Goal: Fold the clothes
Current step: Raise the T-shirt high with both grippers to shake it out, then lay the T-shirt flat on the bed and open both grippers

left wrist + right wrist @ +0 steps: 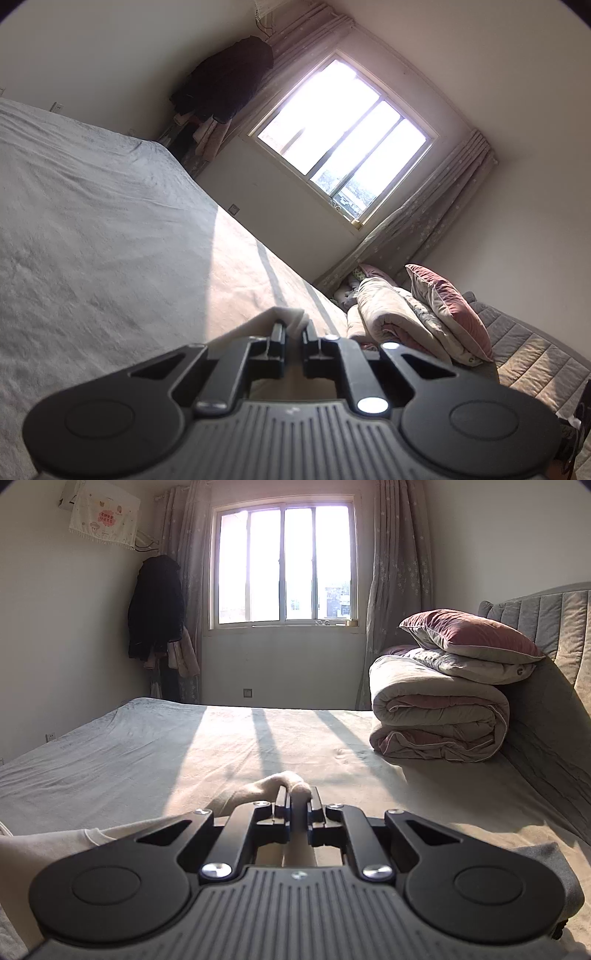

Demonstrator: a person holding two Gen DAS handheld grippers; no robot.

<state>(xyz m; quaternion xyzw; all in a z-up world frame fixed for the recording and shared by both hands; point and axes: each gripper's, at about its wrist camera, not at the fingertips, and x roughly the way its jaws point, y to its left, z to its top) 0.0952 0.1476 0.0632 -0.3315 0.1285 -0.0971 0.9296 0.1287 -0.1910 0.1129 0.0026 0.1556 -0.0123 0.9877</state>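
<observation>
Left gripper (293, 330): pinching a pale garment (284, 317) edge.
Right gripper (298, 803): clamped on the same cloth.
Advice: lift evenly, keep taut over bed (147, 753).

A maroon pillow (469, 633) tops a rolled quilt (436, 716) on the bed (147, 746).
</observation>
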